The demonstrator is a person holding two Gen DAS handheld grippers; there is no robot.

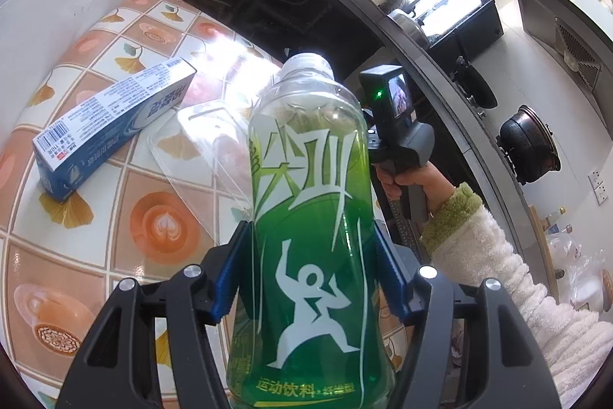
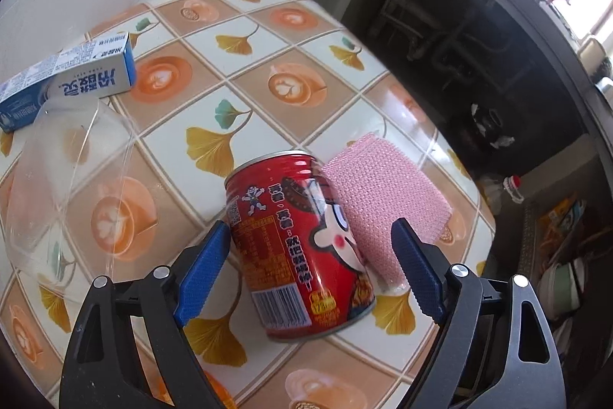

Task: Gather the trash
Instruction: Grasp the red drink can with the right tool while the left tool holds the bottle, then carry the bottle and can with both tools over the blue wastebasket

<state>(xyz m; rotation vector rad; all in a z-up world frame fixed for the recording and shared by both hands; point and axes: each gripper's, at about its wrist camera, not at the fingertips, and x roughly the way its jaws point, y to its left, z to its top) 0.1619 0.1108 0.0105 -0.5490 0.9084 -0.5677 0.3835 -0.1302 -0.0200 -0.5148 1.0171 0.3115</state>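
**Bottle clamped, can unclaimed**

Left wrist only: left gripper (image 1: pixel 312 255), jaws pressed on smooth green sports-drink bottle (image 1: pixel 310 202), raised over glossy tiled counter (image 1: pixel 115 229). Right wrist only: right gripper (image 2: pixel 310 263), jaws wide around red can (image 2: pixel 299 248) on counter, knitted pink scouring pad (image 2: pixel 387 202) behind.

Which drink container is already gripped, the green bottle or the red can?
The green bottle, clamped in the left gripper. The red can stands on the table between the right gripper's open jaws.
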